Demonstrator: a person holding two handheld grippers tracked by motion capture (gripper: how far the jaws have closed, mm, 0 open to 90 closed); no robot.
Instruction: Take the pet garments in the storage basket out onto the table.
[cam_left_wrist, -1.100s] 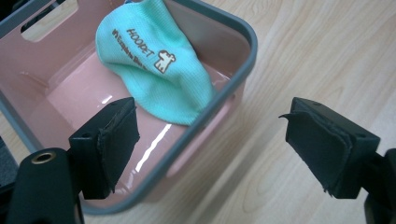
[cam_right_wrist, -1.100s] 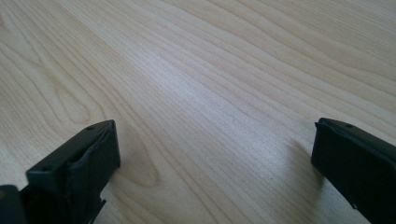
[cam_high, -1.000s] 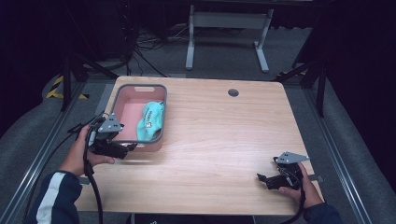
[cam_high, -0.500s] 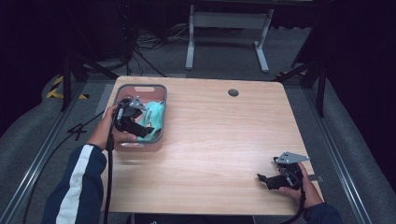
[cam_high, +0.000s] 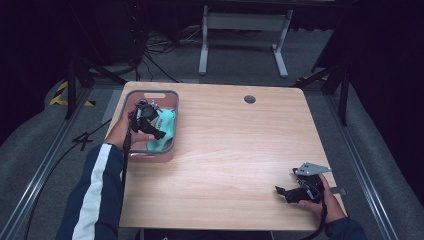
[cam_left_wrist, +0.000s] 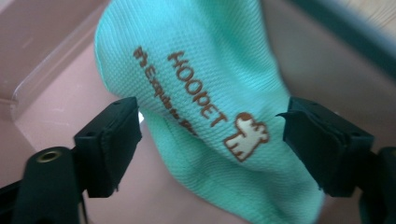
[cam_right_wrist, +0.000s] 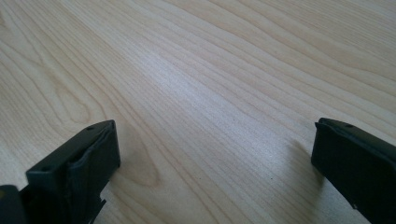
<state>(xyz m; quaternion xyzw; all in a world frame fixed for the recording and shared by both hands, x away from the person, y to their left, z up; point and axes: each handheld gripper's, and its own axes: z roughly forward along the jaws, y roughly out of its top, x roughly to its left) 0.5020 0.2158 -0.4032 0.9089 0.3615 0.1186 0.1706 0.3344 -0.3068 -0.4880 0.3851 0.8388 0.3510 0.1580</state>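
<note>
Nearest, at about 5 o'clock on the light wooden table (cam_high: 235, 165): the right gripper (cam_high: 282, 191), black, with a grey three-cornered plate on top, held low in the right hand (cam_high: 320, 202). Jaws spread wide and released, with bare wood grain between them in the right gripper view (cam_right_wrist: 212, 140); nothing grasped. Tips turned toward 9 o'clock.

Farther, at about 10 o'clock on the table: a shallow pink plastic tray with a grey rim (cam_high: 170, 146) and a handle slot on its far side. Inside it, toward the 3 o'clock side, a mint-green mesh fabric item (cam_high: 167, 127) printed with brown letters "HOOPET" and a small brown dog figure (cam_left_wrist: 205, 102).

Reaching into the tray, the left gripper (cam_high: 159, 134), held by the left hand (cam_high: 122, 132) in a dark sleeve with a white stripe. Jaws open, one on each side of the green fabric in the left gripper view (cam_left_wrist: 210, 140), not clenched on it; cannot tell about touching.

Farthest, near 1 o'clock, a small round dark hole (cam_high: 250, 99) in the tabletop.
</note>
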